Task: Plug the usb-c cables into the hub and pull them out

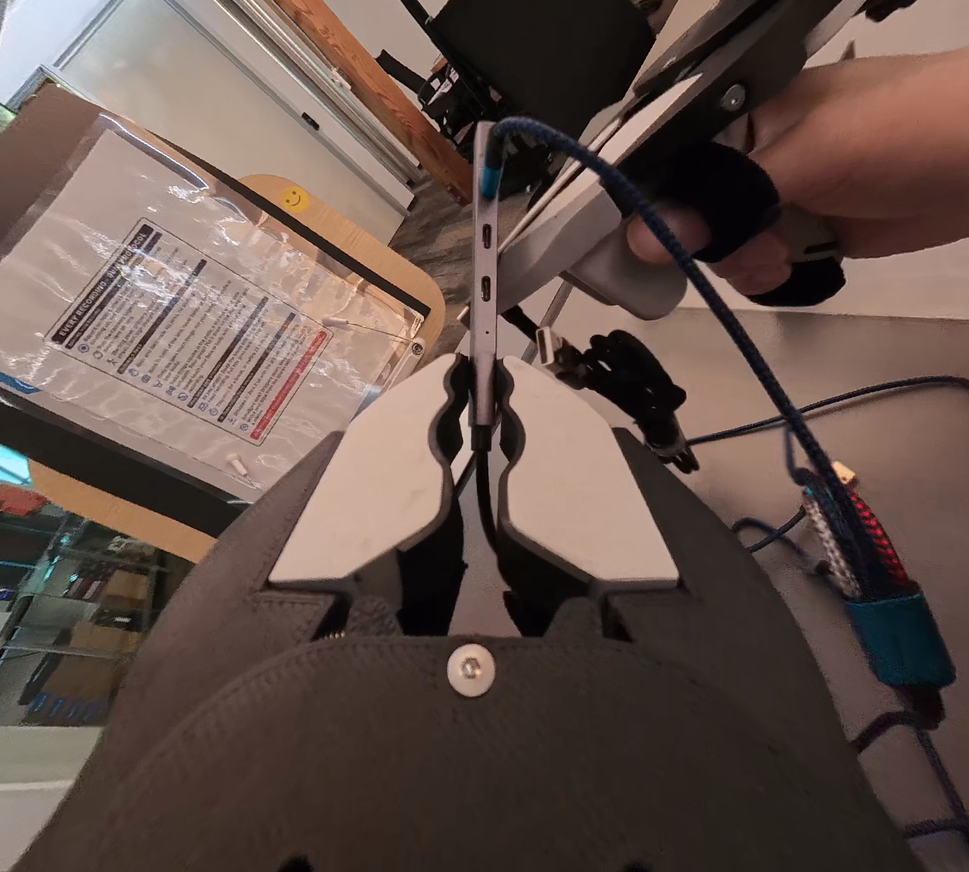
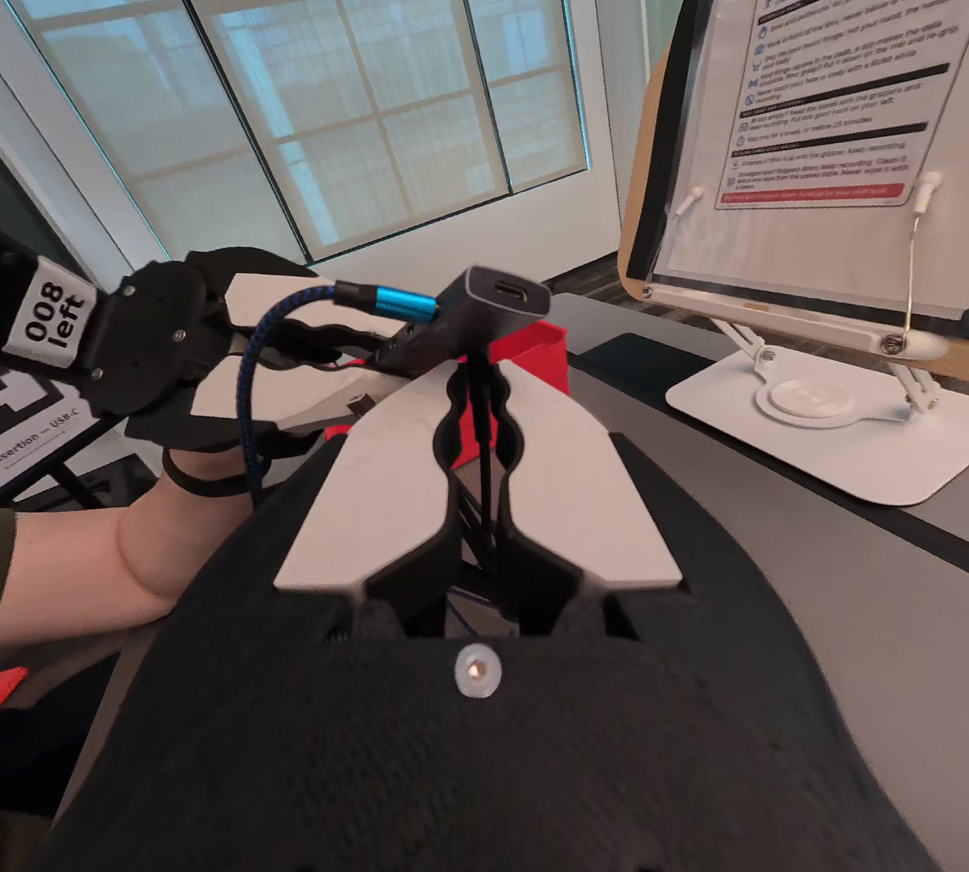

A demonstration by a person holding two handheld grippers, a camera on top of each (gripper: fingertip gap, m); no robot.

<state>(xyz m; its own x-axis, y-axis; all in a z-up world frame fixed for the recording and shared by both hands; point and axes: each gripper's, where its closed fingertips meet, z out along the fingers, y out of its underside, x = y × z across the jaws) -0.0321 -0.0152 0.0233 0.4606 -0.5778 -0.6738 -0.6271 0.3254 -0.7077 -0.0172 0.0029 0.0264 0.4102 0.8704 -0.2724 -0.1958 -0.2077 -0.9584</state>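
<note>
My left gripper [image 1: 485, 377] is shut on the lower end of a slim grey hub [image 1: 485, 270] and holds it upright above the table. A blue braided USB-C cable [image 1: 681, 244] sits with its blue plug [image 1: 490, 170] in the hub's top side port. Two side ports below it are free. In the right wrist view the hub [image 2: 472, 317], the blue plug [image 2: 406, 304] and the left gripper [image 2: 390, 351] lie just ahead. My right gripper [image 2: 478, 369] is shut on a thin black cable [image 2: 482, 432] right under the hub. Its white fingers [image 1: 571, 223] show behind the hub.
A coiled black cable with a USB-A plug [image 1: 550, 343] hangs beside the hub. Spare braided cables stand in a teal holder [image 1: 896, 637] on the grey table [image 1: 786, 364]. A sheet on a white stand [image 2: 839, 427] is at the right, a red box [image 2: 529, 349] behind the hub. Less than 4 cm separates the two grippers' tips.
</note>
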